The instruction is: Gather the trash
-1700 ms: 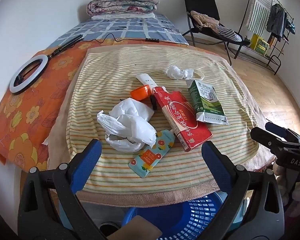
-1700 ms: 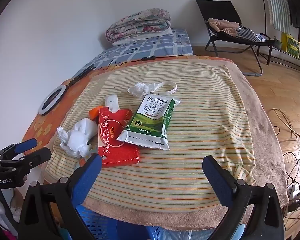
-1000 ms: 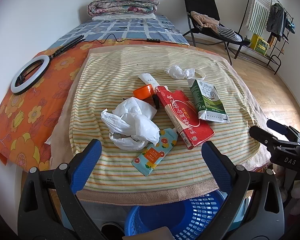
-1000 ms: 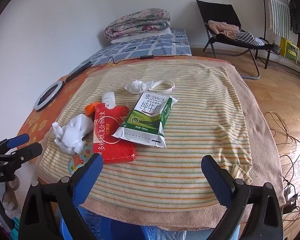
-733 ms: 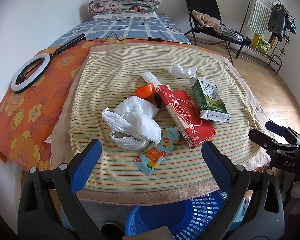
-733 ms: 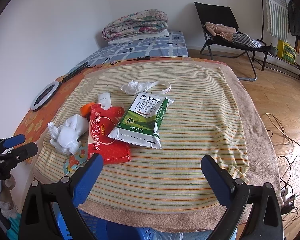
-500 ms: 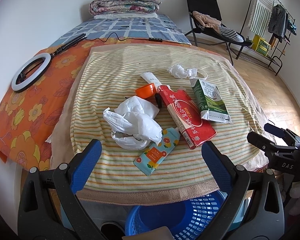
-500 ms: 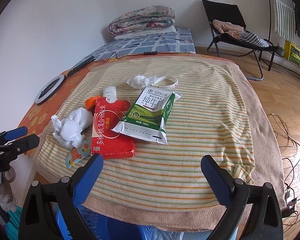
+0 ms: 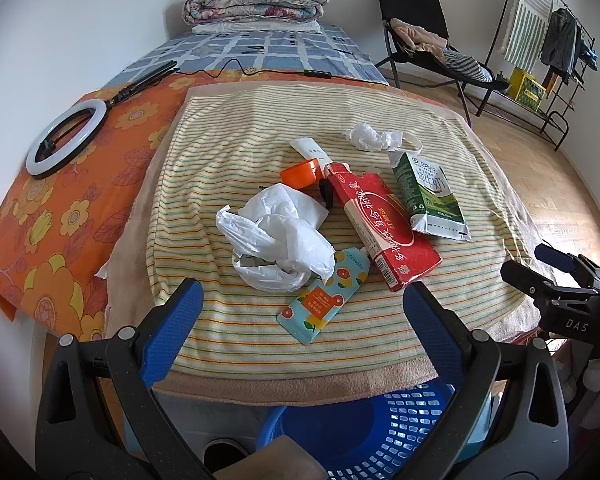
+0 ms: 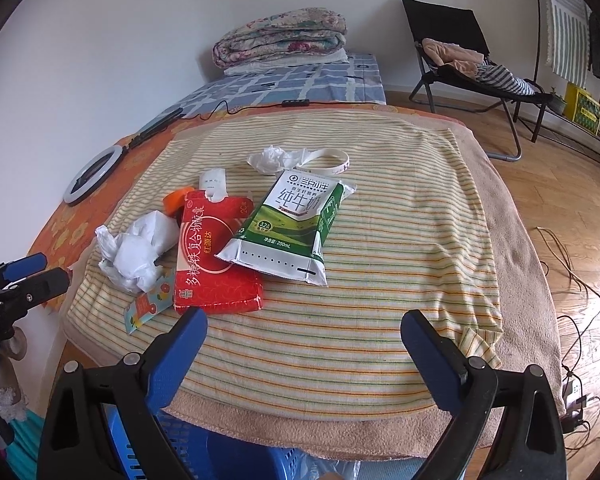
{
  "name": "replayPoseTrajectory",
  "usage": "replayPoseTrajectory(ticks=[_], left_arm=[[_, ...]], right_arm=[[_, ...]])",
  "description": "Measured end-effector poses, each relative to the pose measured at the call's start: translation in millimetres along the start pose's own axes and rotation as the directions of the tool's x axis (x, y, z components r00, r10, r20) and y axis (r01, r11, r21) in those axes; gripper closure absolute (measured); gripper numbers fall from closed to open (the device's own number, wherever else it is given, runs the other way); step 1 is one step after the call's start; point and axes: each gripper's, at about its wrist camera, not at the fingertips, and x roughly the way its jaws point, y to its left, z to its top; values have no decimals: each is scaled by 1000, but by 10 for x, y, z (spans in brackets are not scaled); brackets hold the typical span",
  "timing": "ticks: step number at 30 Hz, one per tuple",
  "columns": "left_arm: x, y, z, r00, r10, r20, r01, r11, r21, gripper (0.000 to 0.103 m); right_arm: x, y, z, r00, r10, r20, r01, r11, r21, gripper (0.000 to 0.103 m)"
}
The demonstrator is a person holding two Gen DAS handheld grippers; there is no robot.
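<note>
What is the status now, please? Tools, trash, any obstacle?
Left tool open, right tool open, both empty. Trash on striped cloth: milk carton, red box, plastic bag. Blue basket below edge. Nothing blocking.

Right gripper (image 10: 303,330) jaws wide apart, empty, above striped towel (image 10: 400,240). Green-and-white milk carton (image 10: 292,224) overlaps red paper box (image 10: 212,256); crumpled white plastic bag (image 10: 136,252) beside it.

The striped towel (image 9: 228,160) looked a soft, matt cloth. On it the white bag (image 9: 278,240) was thin crinkled plastic, the red box (image 9: 380,220) beside it smooth printed card, the milk carton (image 10: 296,224) glossy. Below its edge, the blue basket (image 9: 384,436) was perforated plastic.
</note>
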Motion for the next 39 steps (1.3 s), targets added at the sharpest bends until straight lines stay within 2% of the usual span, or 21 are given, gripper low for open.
replayPoseTrajectory(ticks=[8, 14, 24, 26, 33, 39], left_arm=[[0, 36, -23, 1000, 16, 3, -16, 1000, 5, 1], [-55, 149, -26, 1000, -1, 10, 1, 1000, -24, 1], [-167, 231, 39, 1000, 30, 10, -29, 999, -34, 1], [-191, 235, 56, 1000, 30, 7, -30, 999, -40, 1], [-298, 228, 53, 1000, 1, -27, -3, 997, -76, 3], [-512, 166, 67, 1000, 0, -15, -1, 997, -75, 3]], right_arm=[[78, -26, -33, 999, -41, -29, 41, 999, -6, 4], [34, -21, -41, 1000, -8, -23, 8, 1000, 2, 5], [-43, 72, -74, 998, 32, -50, -32, 999, -7, 4], [-96, 81, -83, 998, 48, -47, -48, 999, -2, 3], [-347, 82, -67, 1000, 3, -10, -3, 1000, 2, 0], [-562, 108, -10, 999, 15, 42, -14, 1000, -8, 0]])
